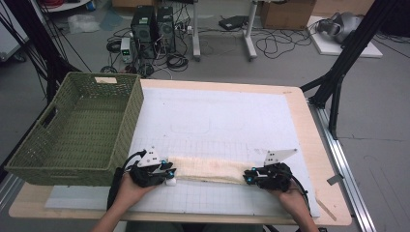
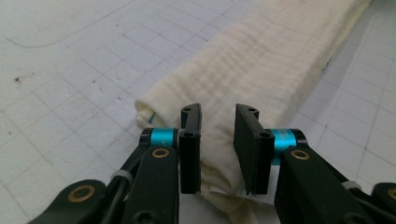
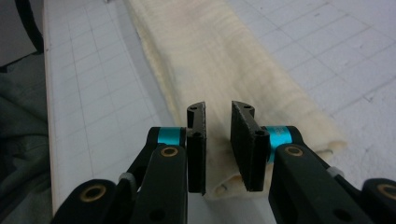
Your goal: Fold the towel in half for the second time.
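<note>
Left gripper (image 2: 218, 135): jaws parted, cloth end sits in the gap between the fingers (image 2: 190, 149), not pinched as far as I can tell. Right gripper (image 3: 218, 140): same, jaws apart and straddling the other end, fabric between the pads but no visible squeeze.

The folded cloth (image 1: 209, 169) runs as a long cream strip from one set of fingertips to the other, flat on the gridded mat (image 1: 217, 116). From the left gripper view it stretches away ahead of the jaws; from the right gripper view likewise.

Progress, my read: folding into a narrow band looks done, both grippers are staged at the ends. Left to do: close on the ends, then either fold again or lift it over to the green basket (image 1: 77, 130), which sits beyond the left gripper (image 1: 155, 173) and looks empty.

Unclear: the cloth's near tips are cut off under the jaws in both gripper views, so layer count and actual contact are hard to judge. A white tag or label under the left jaws is partly hidden.
</note>
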